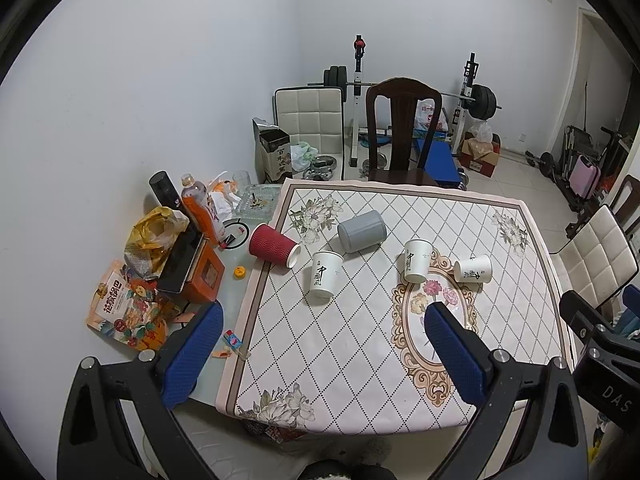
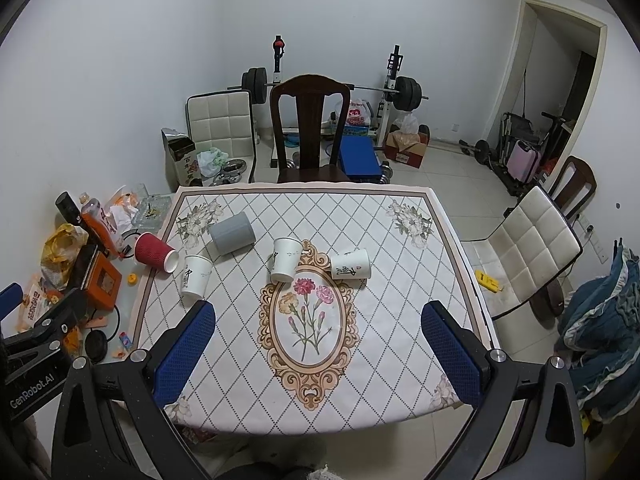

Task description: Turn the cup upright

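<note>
Looking across the table, five cups are spotted on the patterned cloth (image 2: 400, 320), and none is gripped yet. Both tools are held back at the near edge: the left gripper (image 1: 324, 354) is spread wide with nothing between its blue pads, and the right gripper (image 2: 318, 354) is spread just as wide, also empty.

Three cups are clearly tipped on their sides: the red ribbed cup (image 2: 155, 253) at the far left edge of the cloth, the grey cup (image 2: 233, 233) beyond it, and a white printed cup (image 2: 350, 265) just right of the oval flower frame. Two other white cups (image 2: 285, 260) and (image 2: 196, 276) are seen standing, rims up as far as can be told.

Which cup is meant isn't given, but the tipped white one is probably the handiest pick. It's lying ahead and slightly right of centre in the right wrist view, so the right gripper is judged nearer. Its long axis is run roughly left to right across the table, mouth toward the right, so the pads would likely need to be brought down across the body before it's swung up onto its base.
</note>
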